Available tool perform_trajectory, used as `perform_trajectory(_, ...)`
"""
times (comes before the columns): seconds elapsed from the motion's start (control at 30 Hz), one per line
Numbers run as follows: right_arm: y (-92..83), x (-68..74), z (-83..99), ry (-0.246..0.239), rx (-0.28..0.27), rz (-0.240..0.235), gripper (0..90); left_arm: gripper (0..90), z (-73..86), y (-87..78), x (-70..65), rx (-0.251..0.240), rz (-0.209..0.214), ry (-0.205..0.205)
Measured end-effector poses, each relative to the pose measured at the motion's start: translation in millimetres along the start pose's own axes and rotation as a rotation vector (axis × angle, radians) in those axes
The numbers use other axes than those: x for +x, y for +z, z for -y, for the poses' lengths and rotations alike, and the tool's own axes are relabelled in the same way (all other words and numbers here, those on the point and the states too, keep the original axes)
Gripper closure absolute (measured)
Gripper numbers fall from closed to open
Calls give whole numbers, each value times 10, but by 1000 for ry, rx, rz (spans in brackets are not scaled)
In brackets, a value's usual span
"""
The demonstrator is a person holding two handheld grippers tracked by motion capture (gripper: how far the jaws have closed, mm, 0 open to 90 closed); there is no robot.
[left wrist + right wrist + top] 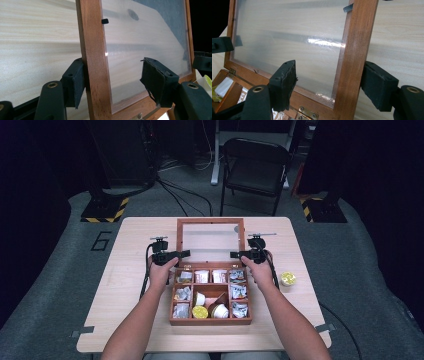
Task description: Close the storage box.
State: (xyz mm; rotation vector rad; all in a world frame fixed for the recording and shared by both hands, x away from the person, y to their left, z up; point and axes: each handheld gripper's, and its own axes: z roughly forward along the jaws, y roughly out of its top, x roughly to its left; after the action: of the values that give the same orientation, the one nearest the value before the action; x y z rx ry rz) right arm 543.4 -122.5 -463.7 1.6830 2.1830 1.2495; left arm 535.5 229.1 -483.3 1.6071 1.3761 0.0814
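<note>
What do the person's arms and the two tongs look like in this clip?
Both forearms are bare, no sleeves in sight. The left tongs and right tongs are black, each trailing a black cable. Up close, each has rounded black arms with brass-coloured screw inserts and blocky dark pads whose covering looks frayed at the edges.

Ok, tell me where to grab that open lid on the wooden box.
Grip the lid by its wooden side rails, one gripper from each side, jaws straddling the thin rail. The clear middle pane offers no edge to pinch. The left gripper and right gripper already straddle them.
</note>
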Motion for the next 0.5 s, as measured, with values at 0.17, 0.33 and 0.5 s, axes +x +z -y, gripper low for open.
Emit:
perform_trajectory(0.17, -8, -5, -8, -1, -4, -3, 307, 380, -11, -31, -19, -13, 10, -7)
perform_trajectory(0.33, -8, -16, -35, 18, -12, -15, 309, 389, -16, -49, -27, -14, 12, 1)
perform_trajectory(0.5, -28, -5, -53, 4, -22, -13, 312, 389, -27, -73, -43, -25, 16, 5)
